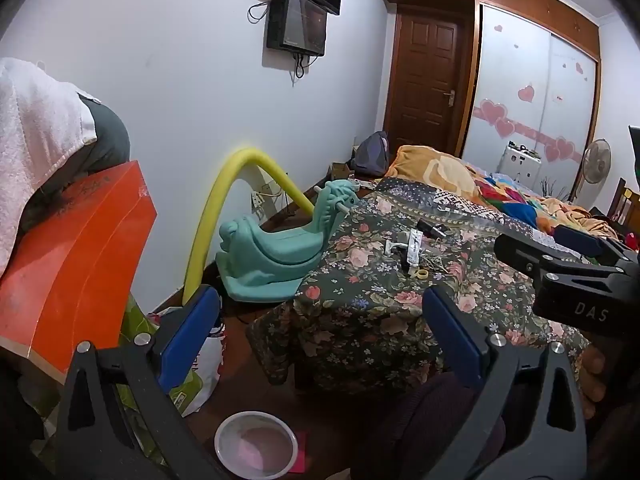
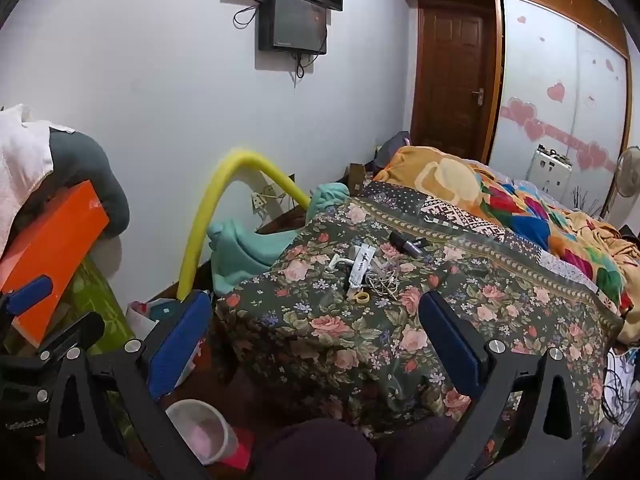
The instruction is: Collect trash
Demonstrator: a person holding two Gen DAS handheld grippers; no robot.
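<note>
A small heap of litter lies on the floral bedspread [image 2: 360, 332]: a white tube [image 2: 362, 264], a yellow tape ring [image 2: 362, 297], tangled thin wire [image 2: 384, 282] and a black cylinder [image 2: 406, 245]. The left wrist view shows the same tube [image 1: 414, 244], ring [image 1: 422, 274] and cylinder [image 1: 432, 229]. On the floor stands a white bin [image 1: 256, 414] with a pink liner, also in the right wrist view as the bin [image 2: 192, 402]. My left gripper [image 1: 320, 320] is open and empty, short of the bed corner. My right gripper [image 2: 316, 328] is open and empty, in front of the heap.
An orange box [image 1: 80, 260] under towels stands at the left. A teal rocking toy [image 1: 276, 256] and a bent yellow foam tube [image 1: 224, 200] fill the gap between wall and bed. Crumpled blankets [image 2: 500, 196] cover the far bed. A person's dark-trousered knee [image 2: 316, 452] is at the bottom.
</note>
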